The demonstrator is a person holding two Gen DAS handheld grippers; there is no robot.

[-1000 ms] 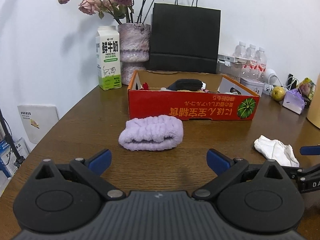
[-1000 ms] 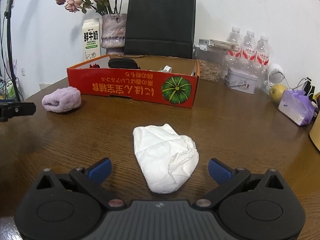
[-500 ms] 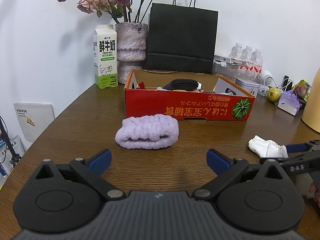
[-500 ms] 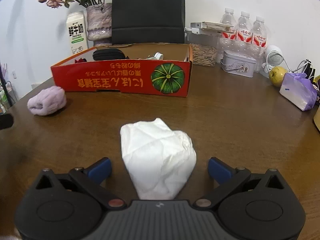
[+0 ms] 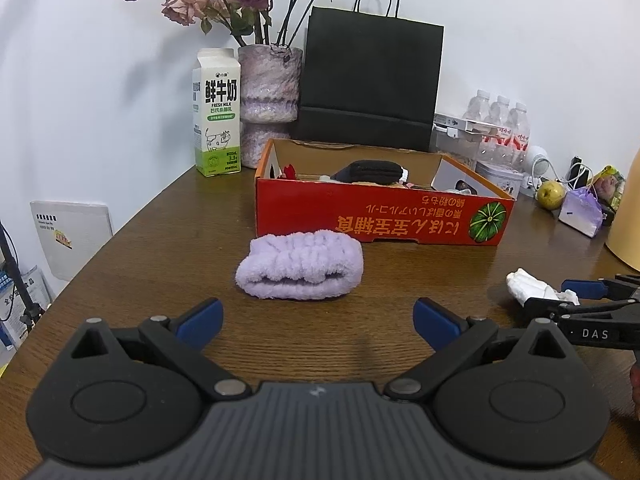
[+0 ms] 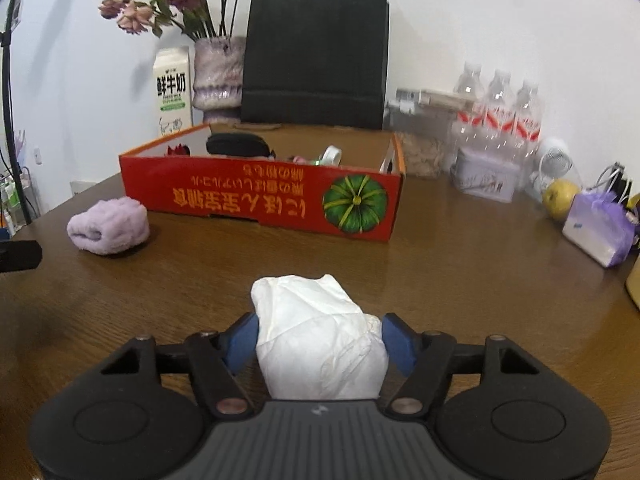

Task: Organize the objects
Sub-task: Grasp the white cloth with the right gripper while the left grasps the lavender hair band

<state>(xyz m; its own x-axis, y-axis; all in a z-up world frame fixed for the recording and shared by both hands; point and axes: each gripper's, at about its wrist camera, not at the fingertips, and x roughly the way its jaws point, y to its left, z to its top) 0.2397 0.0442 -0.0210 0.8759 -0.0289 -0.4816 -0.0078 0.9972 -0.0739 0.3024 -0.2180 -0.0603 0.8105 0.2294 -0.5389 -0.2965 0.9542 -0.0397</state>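
- your right gripper (image 6: 320, 344) has just been closing: its fingers (image 6: 240, 342) stood wide apart a second ago with the crumpled white tissue wad (image 6: 318, 336) ahead of them, and now both blue pads sit against the wad's sides, one each side.
- i judge that the grasp is made or nearly so; the wad looks soft, so the pads may need to sink in further before a lift is safe.
- the wad lies on the bench (image 6: 460, 280), well short of the red cardboard box (image 6: 260, 196), which already holds other items and looks like the likely destination.
- the wad's long axis runs away from you, along the fingers, its narrower end pointing towards the box.
- your left gripper (image 5: 316, 320) is wide open and empty, pointed at the folded lilac towel (image 5: 300, 270) just in front of the box.
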